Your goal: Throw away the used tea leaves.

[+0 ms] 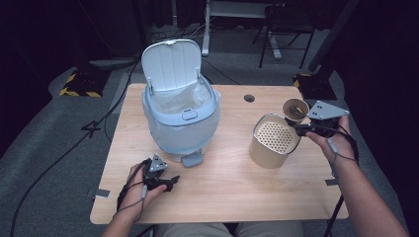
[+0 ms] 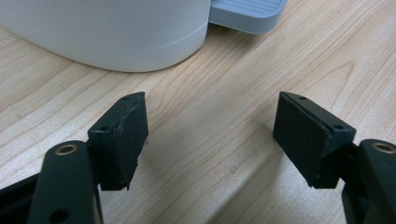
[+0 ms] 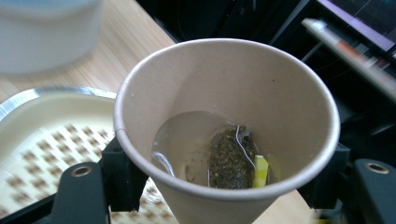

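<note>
My right gripper [image 1: 302, 126] is shut on a brown paper cup [image 1: 295, 109], held tilted just above the far right rim of a beige container with a perforated insert [image 1: 272, 140]. In the right gripper view the paper cup [image 3: 224, 121] holds a little liquid and a wet tea bag [image 3: 232, 158] with a yellow tag, and the perforated insert [image 3: 51, 140] lies below at the left. My left gripper [image 1: 167, 183] rests open on the table near its front edge, in front of a white pedal bin [image 1: 181, 118]. The left gripper [image 2: 210, 135] has bare wood between its jaws.
The pedal bin's lid [image 1: 171, 61] stands open and a clear bag lines it; its grey pedal [image 1: 191, 159] points toward me. The wooden table [image 1: 227, 177] has a cable hole [image 1: 249, 98] at the back. The bin's base [image 2: 116, 42] and pedal [image 2: 247, 14] lie just ahead of the left gripper.
</note>
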A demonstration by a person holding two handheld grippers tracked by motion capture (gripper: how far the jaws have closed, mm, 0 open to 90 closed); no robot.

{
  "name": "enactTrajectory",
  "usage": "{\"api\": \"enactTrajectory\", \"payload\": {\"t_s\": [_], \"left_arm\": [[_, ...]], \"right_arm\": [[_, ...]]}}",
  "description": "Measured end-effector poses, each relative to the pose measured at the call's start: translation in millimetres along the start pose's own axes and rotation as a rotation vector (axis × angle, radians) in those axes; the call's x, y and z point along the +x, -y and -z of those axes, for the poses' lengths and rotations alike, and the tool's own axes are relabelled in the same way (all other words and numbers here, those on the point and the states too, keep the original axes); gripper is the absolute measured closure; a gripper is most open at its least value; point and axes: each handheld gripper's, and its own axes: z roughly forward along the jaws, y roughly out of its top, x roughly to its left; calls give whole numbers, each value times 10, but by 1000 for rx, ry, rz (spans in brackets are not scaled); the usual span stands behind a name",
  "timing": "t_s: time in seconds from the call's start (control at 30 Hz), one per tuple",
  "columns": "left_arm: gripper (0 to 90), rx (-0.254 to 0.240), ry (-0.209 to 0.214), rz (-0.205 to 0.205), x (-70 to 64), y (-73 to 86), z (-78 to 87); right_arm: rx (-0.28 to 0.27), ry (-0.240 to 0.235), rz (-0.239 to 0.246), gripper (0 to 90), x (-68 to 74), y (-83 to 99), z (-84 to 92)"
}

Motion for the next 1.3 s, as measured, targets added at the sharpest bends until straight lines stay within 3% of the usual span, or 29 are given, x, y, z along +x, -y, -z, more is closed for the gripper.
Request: {"api": "enactTrajectory", "payload": {"t_s": [0.03,0.07,0.1,0.17,0.23,0.27,0.3,0.43,0.53,0.6,0.63,0.77,1.03,1.13,1.3], "left_arm": [[270,-1,-1,-1,1,0,0],[270,-1,-1,-1,1,0,0],[270,0,-1,-1,1,0,0],[270,-3,-1,0,1,0,-2],[270,-4,1,4,0,1,-3],[270,-4,0,1,1,1,-2],[270,-5,0,3,1,1,-3],[268,-4,-1,1,3,0,-2],[268,-4,-1,1,3,0,-2],[268,-4,2,3,1,1,-3],[268,-4,-1,0,3,0,-2],[268,-3,1,0,2,0,-2],[267,-3,2,3,-1,1,-3],[267,-3,3,4,-1,1,-3],[266,-2,4,-1,2,0,-2]], "right_arm": [[11,14,43,306,16,-21,2],[39,41,130,306,46,-60,6],[39,41,130,306,46,-60,6],[80,72,234,307,87,-100,1],[115,98,309,307,122,-122,-7],[161,125,398,308,164,-135,-19],[161,125,398,308,164,-135,-19],[236,187,564,310,242,-141,-47],[316,249,736,313,311,-142,-77],[393,303,892,315,385,-125,-109],[393,303,892,315,385,-125,-109],[441,378,1034,316,431,-98,-130],[548,565,1440,316,547,-79,-138],[555,601,1533,314,572,-74,-128],[549,615,1593,313,609,-65,-128]]}}
